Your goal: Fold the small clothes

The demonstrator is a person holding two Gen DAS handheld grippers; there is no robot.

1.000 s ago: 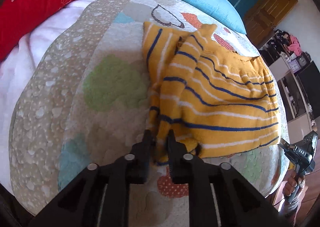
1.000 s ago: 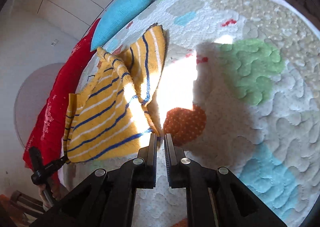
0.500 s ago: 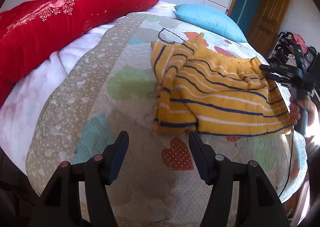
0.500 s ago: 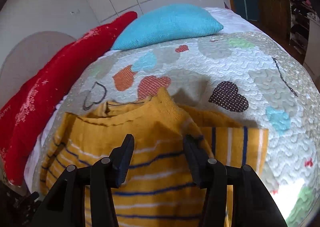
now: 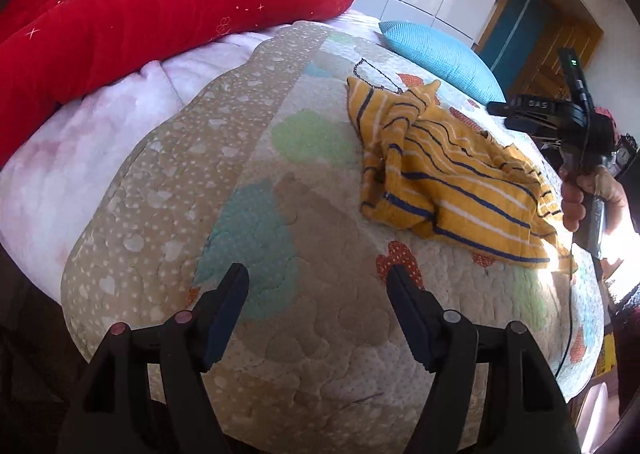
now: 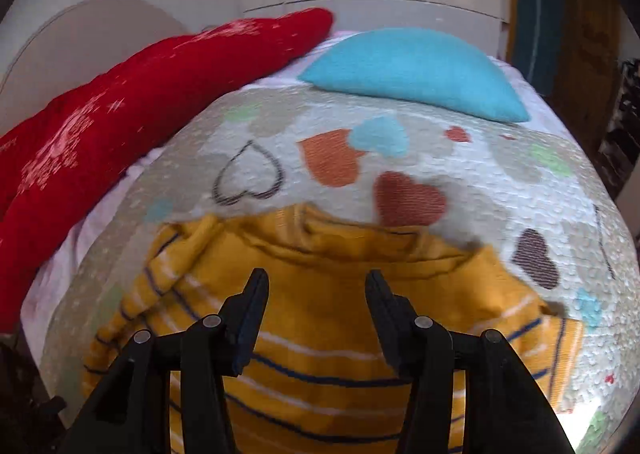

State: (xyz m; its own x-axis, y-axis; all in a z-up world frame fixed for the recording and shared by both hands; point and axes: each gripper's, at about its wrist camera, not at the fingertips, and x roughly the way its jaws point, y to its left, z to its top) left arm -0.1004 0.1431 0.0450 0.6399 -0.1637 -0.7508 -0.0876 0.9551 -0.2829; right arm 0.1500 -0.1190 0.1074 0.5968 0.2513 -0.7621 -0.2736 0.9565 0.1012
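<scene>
Left claw [image 5: 316,286] is opening with nothing in it, off the yellow striped shirt [image 5: 452,182], which lies rumpled on the quilt [image 5: 168,182]. Right claw [image 6: 316,294] hangs open above it. Grab one layer and the fold probably slumps.

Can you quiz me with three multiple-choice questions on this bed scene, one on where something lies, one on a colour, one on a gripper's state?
1. Where does the striped garment lie?
A. on the quilt
B. on the red pillow
C. on the floor

2. What colour is the smaller pillow?
A. green
B. blue
C. white

3. What is between the left gripper fingers?
A. the garment
B. a sock
C. nothing

Answers: 1 A, it is spread over the heart-patterned quilt. 2 B, it is plain light blue. 3 C, the jaws are opening over bare quilt, short of the garment.
</scene>
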